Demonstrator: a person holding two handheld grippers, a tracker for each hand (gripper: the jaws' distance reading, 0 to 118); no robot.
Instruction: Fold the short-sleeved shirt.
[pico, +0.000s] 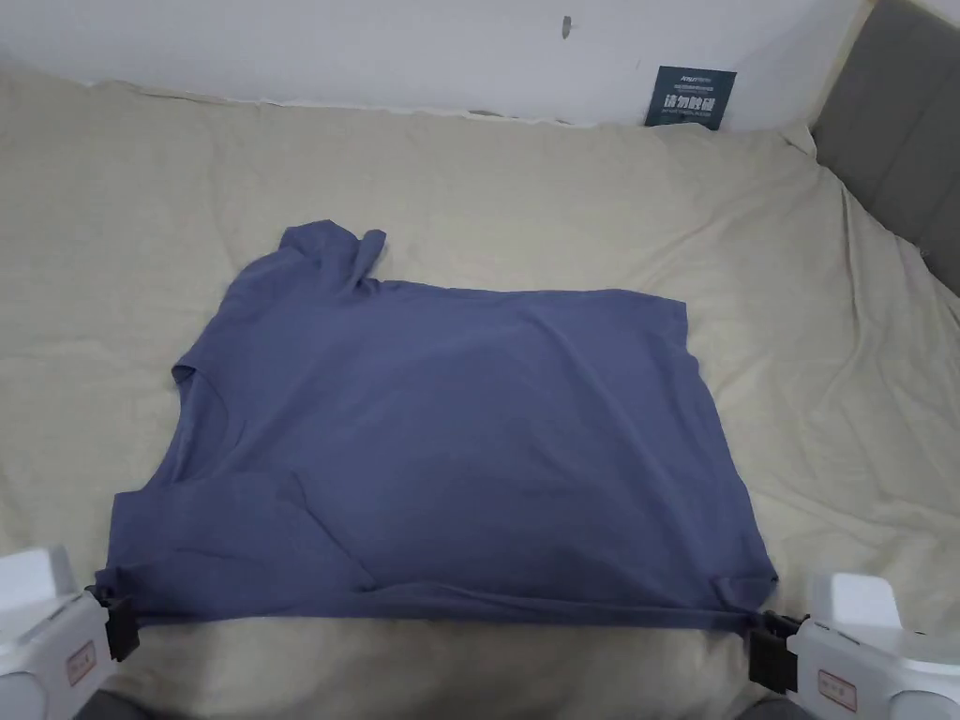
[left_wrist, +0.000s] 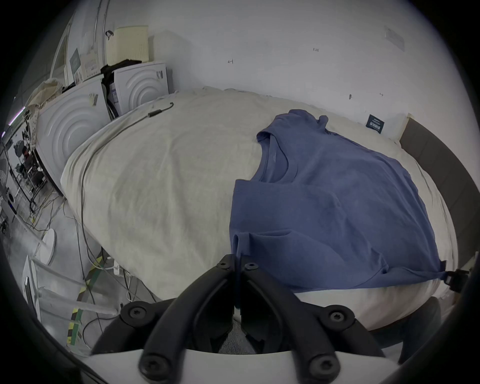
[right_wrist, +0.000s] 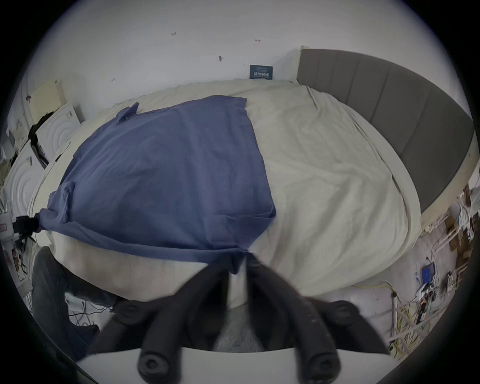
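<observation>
While both grippers pinch shirt (pico: 450, 441), sign (pico: 691, 97) illegible.

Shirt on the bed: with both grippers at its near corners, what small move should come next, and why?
Probably lift both near corners and carry them toward the far edge. The left gripper and right gripper each pinch a corner of the blue shirt, which lies spread on the bed with its near edge taut.
</observation>
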